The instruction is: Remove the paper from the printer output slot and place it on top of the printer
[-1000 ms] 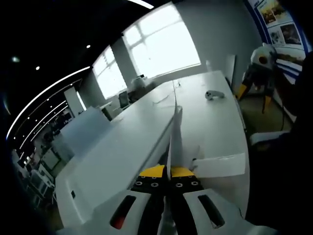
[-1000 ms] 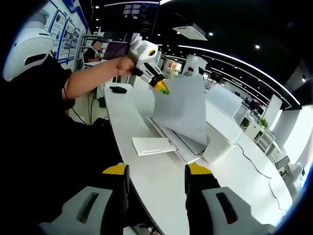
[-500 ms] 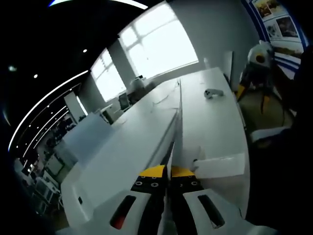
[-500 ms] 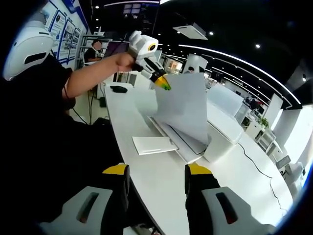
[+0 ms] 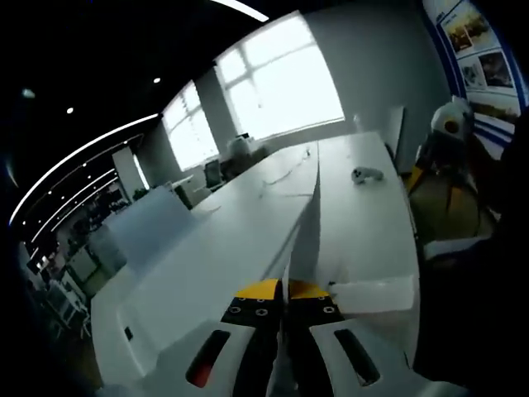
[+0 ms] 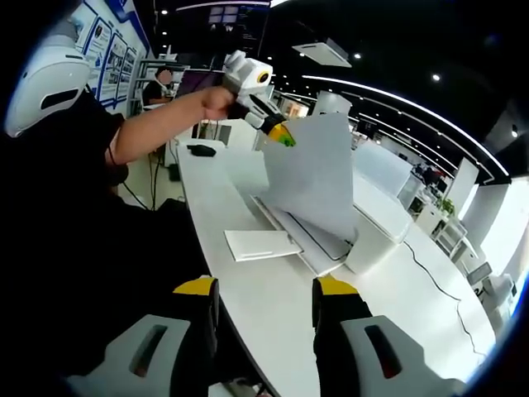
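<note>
We see a long white desk (image 6: pixel 248 306) carrying a white printer (image 6: pixel 376 227) with its output tray (image 6: pixel 310 240) extended. Above that tray hangs the sheet of paper (image 6: pixel 310 182), lifted clear of the slot and pinched at its upper corner by our left gripper (image 6: pixel 279 132), jaws clenched on it. A white booklet (image 6: pixel 260 244) lies beside the tray. Our right gripper (image 6: pixel 264 298) hovers released, jaws apart, near the desk edge.
</note>
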{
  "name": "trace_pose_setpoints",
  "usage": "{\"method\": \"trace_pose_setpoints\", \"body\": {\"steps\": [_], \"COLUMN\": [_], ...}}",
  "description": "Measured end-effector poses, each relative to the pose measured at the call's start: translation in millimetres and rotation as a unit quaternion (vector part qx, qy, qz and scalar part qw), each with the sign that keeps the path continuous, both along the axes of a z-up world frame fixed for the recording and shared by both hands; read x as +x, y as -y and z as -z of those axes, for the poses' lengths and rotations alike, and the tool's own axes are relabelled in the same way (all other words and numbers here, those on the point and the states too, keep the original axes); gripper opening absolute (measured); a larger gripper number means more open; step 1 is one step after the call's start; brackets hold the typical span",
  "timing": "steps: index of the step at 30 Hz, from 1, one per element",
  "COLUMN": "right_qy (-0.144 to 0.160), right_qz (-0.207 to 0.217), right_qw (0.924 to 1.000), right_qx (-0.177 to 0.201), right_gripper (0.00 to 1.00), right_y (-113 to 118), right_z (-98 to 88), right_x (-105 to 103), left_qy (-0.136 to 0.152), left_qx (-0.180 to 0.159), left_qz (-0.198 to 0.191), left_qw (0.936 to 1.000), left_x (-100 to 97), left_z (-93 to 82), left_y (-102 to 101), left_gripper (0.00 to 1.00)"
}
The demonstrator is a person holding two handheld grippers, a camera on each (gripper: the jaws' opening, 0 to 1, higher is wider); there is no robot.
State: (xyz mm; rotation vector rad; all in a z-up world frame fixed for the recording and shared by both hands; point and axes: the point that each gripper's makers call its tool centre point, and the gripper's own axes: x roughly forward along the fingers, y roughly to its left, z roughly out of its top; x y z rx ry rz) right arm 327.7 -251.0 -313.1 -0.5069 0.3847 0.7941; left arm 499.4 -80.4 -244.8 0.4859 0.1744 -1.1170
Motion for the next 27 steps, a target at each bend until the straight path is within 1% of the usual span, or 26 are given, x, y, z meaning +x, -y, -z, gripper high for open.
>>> {"method": "trace_pose_setpoints", "body": {"steps": [2,10,18,27], "right_qy": [0.000,-0.001,-0.001,-0.001], "right_qz": [0.000,-0.001,0.000,0.001], "right_qw": [1.0000,1.0000,1.0000,1.0000], "right_qx": [0.001,0.001,0.001,0.001], "right_gripper": [0.41,0.41,0.41,0.41], "right_y": [0,-1,0,1], "right_z": [0.3,1.1,1.2,1.9], "right_x": [0,0,0,0], "left_qy": [-0.006,-0.027,-0.037,-0.038], "left_qx": [-0.011,-0.034,-0.045,-0.048], "left_qz": [0.000,-0.001,-0.001,-0.008], "left_qw": [0.9999,0.9991,0.9983,0.9981], "left_x": [1.5,7.0,9.2,13.4], "left_z": [-2.6,-4.9,-5.9,-7.1], "left_y": [-1,-3,-2,0], "left_gripper": [0.05,0.05,0.05,0.05]}}
